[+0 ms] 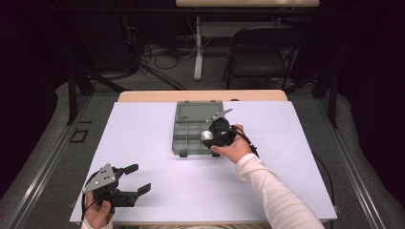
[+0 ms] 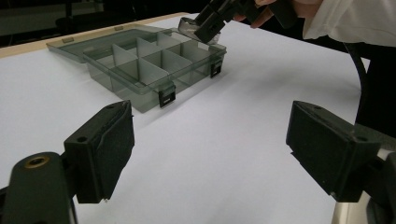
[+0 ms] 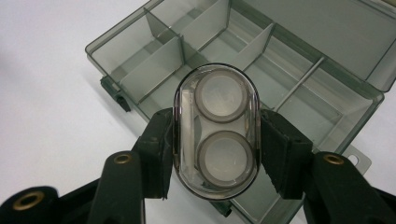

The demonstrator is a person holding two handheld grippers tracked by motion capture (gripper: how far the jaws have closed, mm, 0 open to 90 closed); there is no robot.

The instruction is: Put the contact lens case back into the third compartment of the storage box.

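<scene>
Right gripper (image 3: 215,154) pinches a clear oval case (image 3: 216,130) above the organizer box's (image 3: 116,65) near edge; left gripper (image 2: 210,154) spread.

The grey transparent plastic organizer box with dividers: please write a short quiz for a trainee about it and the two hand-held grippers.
1. True or false: the lid of the grey transparent plastic organizer box lies open.
2. What does the right hand-held gripper hold?
A. a black latch
B. a clear oval plastic case with two round wells
C. nothing
3. In one word, how do the jaws of the left hand-held gripper stand above the white table?

Key:
1. True; the lid lies flat behind the compartments.
2. B; both pads press the case's long sides, above the box.
3. Open; nothing is between them.
</scene>
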